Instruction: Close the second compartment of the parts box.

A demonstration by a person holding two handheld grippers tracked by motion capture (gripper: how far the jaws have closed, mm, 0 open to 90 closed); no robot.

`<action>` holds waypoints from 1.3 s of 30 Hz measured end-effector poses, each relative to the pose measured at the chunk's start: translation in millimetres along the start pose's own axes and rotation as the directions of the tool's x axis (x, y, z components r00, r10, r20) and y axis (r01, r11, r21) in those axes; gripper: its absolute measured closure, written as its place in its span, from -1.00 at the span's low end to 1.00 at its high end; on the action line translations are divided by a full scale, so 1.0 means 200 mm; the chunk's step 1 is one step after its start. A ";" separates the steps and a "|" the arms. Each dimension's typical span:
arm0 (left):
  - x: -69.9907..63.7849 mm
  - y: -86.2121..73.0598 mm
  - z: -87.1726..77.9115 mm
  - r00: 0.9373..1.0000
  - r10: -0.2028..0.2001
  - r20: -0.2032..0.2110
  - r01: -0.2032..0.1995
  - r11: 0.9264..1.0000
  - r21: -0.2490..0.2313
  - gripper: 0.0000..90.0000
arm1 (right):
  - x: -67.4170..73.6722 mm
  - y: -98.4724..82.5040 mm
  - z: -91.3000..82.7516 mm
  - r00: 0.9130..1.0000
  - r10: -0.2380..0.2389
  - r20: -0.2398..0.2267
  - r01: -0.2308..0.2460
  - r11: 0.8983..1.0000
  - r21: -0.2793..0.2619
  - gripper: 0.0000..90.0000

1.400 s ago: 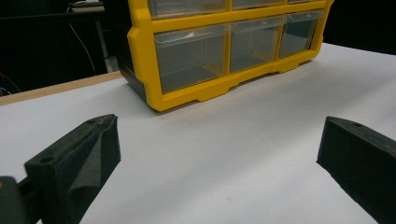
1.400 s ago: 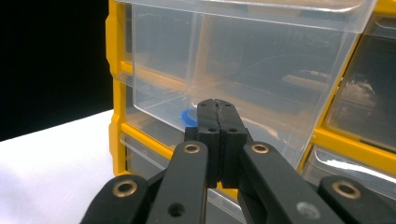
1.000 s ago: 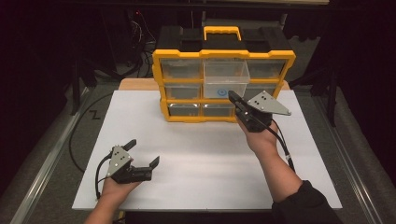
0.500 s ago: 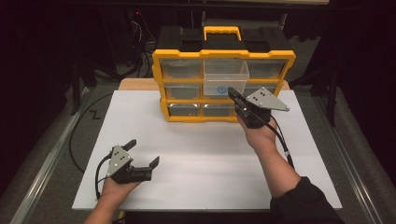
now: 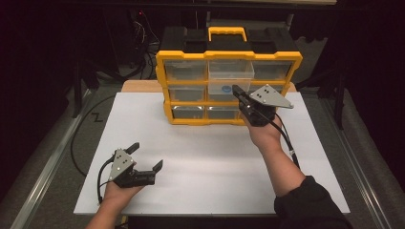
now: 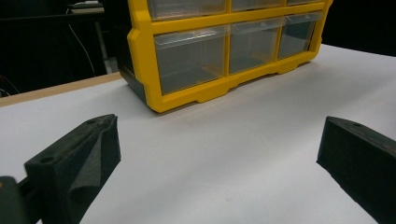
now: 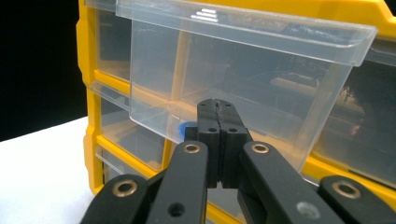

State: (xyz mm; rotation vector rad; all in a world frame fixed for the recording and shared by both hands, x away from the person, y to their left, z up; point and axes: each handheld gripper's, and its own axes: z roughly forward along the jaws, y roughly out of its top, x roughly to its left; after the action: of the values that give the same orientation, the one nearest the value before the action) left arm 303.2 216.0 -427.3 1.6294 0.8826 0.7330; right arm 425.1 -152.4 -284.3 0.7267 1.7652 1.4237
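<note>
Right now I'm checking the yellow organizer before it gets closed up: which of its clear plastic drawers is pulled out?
The top-row middle clear drawer: it juts forward of the yellow frame, while the others sit flush.

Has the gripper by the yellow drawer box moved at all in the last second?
Barely. The right gripper, jaws shut, stays in front of the pulled-out clear drawer of the yellow organizer, its tip at the middle row throughout.
</note>
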 end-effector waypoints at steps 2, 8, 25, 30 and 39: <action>0.00 0.00 0.00 1.000 0.001 0.000 -0.001 1.000 0.001 -1.00 | 0.00 0.00 0.00 1.000 0.001 0.002 -0.001 1.000 0.000 1.00; 0.00 0.00 0.00 1.000 0.000 0.000 0.000 1.000 0.001 -1.00 | -0.01 0.02 0.02 1.000 -0.001 0.008 0.001 1.000 0.000 1.00; 0.00 0.00 0.00 1.000 0.002 0.001 -0.002 1.000 -0.001 -1.00 | -0.03 0.06 0.10 1.000 -0.003 0.029 0.003 1.000 0.000 1.00; 0.00 0.00 0.00 1.000 0.003 0.002 -0.003 1.000 0.000 -1.00 | -0.04 0.07 0.13 0.999 -0.006 0.037 0.006 1.000 0.006 1.00; 0.00 0.00 0.00 1.000 0.004 0.001 -0.004 1.000 -0.001 -1.00 | -0.06 0.07 0.18 0.998 -0.004 0.055 0.003 1.000 0.011 1.00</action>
State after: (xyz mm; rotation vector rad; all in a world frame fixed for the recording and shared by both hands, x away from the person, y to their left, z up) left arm 302.9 216.5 -427.0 1.6305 0.8784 0.7358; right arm 461.6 -138.9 -271.2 0.7611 1.7324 1.3797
